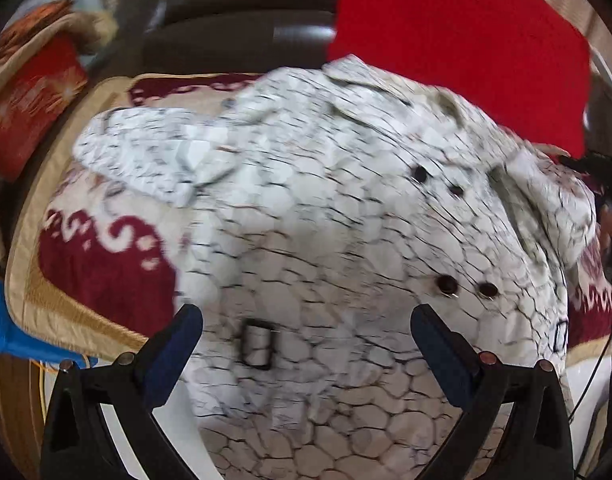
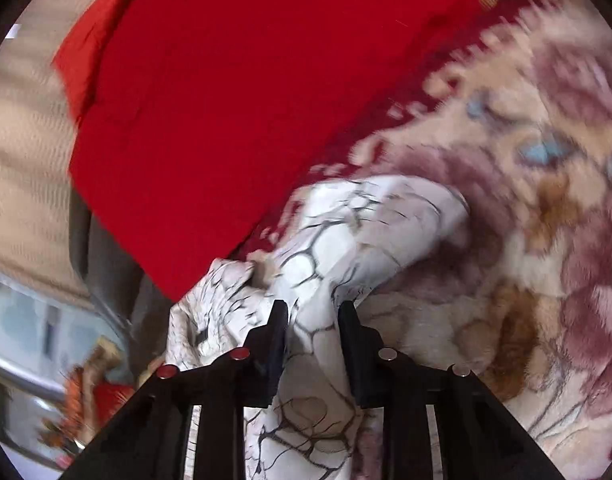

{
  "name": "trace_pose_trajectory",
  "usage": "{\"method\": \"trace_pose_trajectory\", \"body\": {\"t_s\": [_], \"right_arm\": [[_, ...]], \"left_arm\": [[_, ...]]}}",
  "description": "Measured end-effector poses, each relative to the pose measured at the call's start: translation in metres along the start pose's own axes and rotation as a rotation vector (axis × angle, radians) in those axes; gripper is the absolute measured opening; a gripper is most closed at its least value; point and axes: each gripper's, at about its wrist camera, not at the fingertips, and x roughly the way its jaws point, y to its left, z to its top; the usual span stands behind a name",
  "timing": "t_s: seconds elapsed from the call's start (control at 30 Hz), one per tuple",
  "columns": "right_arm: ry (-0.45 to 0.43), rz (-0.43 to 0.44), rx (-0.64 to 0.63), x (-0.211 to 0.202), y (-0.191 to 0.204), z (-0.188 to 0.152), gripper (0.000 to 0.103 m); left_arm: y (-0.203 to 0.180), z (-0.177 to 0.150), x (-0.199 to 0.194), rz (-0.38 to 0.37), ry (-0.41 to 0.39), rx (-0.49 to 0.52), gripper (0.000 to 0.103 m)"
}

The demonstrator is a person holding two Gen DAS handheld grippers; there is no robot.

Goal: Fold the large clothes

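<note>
A white coat with a black cracked-stone print and dark buttons [image 1: 326, 220] lies spread on a patterned red and cream blanket [image 1: 101, 264]. My left gripper [image 1: 306, 320] is open above the coat's lower front, with nothing between its fingers. My right gripper [image 2: 312, 316] is shut on a bunched fold of the coat's sleeve [image 2: 366, 224] and holds it over the blanket [image 2: 546, 200]. The right gripper also shows in the left wrist view [image 1: 604, 184] at the coat's right edge.
A large red cloth [image 1: 466, 40] lies beyond the coat and also shows in the right wrist view [image 2: 245, 100]. A red embroidered cushion [image 1: 29, 96] sits at the far left. A dark sofa back [image 1: 241, 12] stands behind. A blue item [image 1: 9, 332] lies at the blanket's left edge.
</note>
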Motion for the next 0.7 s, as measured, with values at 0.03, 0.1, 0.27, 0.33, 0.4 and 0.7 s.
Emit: {"method": "trace_pose_trajectory", "body": {"t_s": [0.03,0.1,0.27,0.33,0.4,0.7], "right_arm": [[-0.022,0.000,-0.054,-0.003,0.016,-0.003,0.026],[-0.076,0.020,-0.161,-0.015,0.051,-0.016,0.024],[-0.085,0.121,-0.397,-0.021,0.147,-0.073,0.024],[-0.048,0.163,-0.498,-0.015,0.181,-0.108,0.024],[0.016,0.199,-0.603,0.000,0.212,-0.150,0.024],[0.429,0.168,-0.870,0.052,0.235,-0.292,0.074]], "left_arm": [[0.007,0.001,-0.003,0.014,-0.015,-0.013,0.103],[0.025,0.004,-0.014,0.047,-0.060,-0.050,0.103],[0.064,0.004,-0.039,0.103,-0.142,-0.122,0.103],[0.076,0.002,-0.046,0.133,-0.166,-0.141,0.103],[0.085,0.000,-0.050,0.145,-0.180,-0.157,0.103],[0.104,-0.009,-0.056,0.116,-0.174,-0.193,0.103]]}}
